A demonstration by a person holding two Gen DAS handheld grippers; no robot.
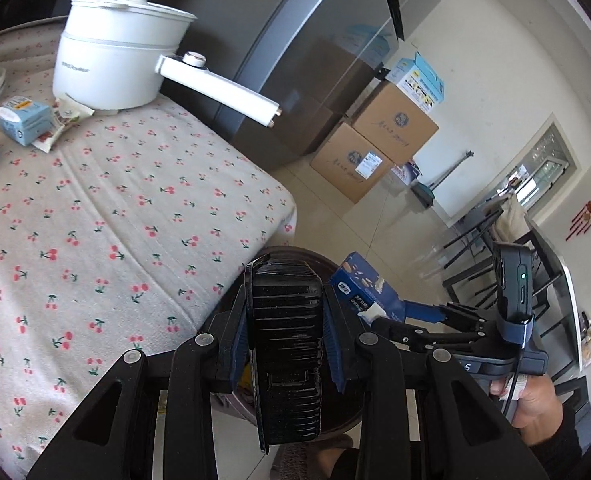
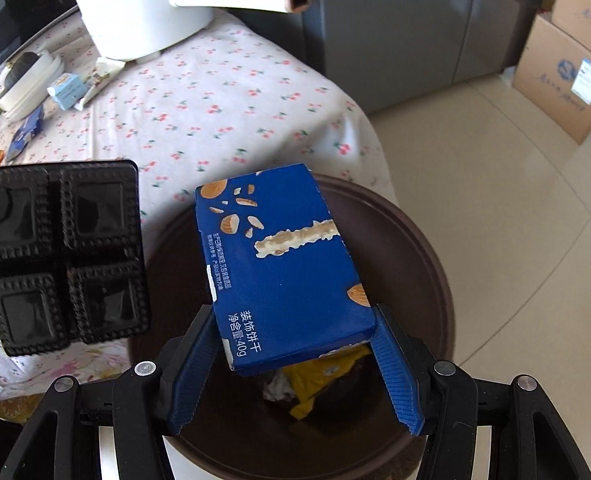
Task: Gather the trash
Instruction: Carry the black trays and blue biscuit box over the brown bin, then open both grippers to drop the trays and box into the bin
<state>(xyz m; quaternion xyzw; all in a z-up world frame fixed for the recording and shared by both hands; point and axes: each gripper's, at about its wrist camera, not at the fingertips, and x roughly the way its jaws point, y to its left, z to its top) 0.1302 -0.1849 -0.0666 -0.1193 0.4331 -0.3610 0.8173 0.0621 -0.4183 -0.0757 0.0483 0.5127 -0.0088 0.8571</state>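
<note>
My left gripper (image 1: 285, 320) is shut on a black plastic biscuit tray (image 1: 285, 352), held on edge between the blue pads. The same tray (image 2: 67, 256) shows its four compartments at the left of the right wrist view, over the table's edge. My right gripper (image 2: 294, 314) is shut on a blue biscuit box (image 2: 287, 264), which hangs tilted over the round brown bin (image 2: 423, 248). Yellow and white wrappers (image 2: 323, 372) lie inside the bin. In the left wrist view the right gripper (image 1: 395, 316), in a person's hand, holds the box (image 1: 359, 284) just to the right of the tray.
The table with a cherry-print cloth (image 1: 115, 220) carries a white electric pot (image 1: 119, 52), a light blue carton (image 1: 23, 120), a wrapper and stacked bowls at its far side. A grey fridge (image 1: 295, 60) and cardboard boxes (image 1: 375, 140) stand behind, on a tiled floor.
</note>
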